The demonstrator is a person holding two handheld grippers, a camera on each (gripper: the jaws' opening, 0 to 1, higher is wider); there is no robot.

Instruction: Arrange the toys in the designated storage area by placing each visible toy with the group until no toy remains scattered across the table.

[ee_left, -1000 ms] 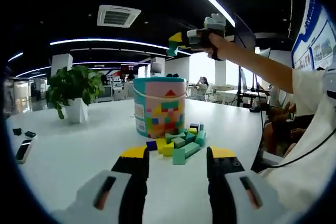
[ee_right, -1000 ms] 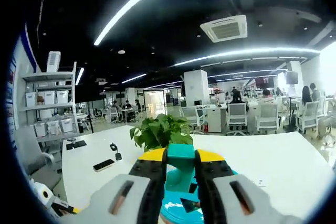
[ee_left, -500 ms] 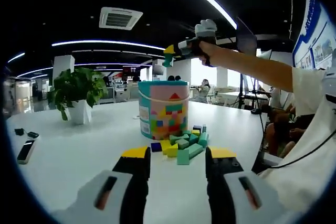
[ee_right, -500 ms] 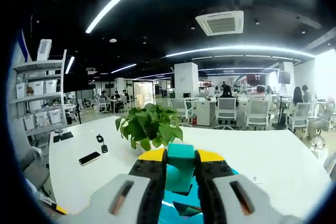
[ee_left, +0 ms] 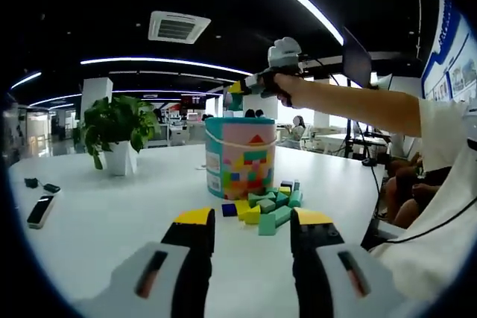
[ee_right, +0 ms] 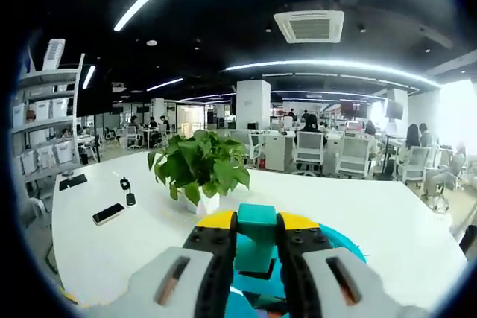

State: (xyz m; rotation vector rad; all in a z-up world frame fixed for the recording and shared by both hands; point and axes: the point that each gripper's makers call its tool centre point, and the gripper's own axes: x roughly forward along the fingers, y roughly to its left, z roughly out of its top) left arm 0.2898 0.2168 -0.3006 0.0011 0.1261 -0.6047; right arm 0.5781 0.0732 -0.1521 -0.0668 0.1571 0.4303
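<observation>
A tall colourful bucket (ee_left: 238,158) with a teal rim stands on the white table (ee_left: 104,214). At its right foot lies a heap of toy blocks (ee_left: 267,204), teal, yellow and blue. My left gripper (ee_left: 244,223) hovers open over the table in front of the heap. In the left gripper view my right gripper (ee_left: 237,96) is held high above the bucket by a person's arm (ee_left: 350,102), shut on a teal block. In the right gripper view that teal block (ee_right: 256,237) sits between my right gripper's (ee_right: 256,223) jaws, with the bucket's teal rim (ee_right: 339,242) right below.
A potted plant (ee_left: 115,133) stands on the table to the left of the bucket, also seen as the plant (ee_right: 197,169) ahead of the right gripper. A phone (ee_left: 39,210) and small dark items (ee_left: 41,185) lie at the table's left. Office chairs and desks fill the background.
The right gripper with the teal block has moved left and slightly lower, to above the bucket's rim. The left gripper view has drifted a little; the heap is unchanged.
</observation>
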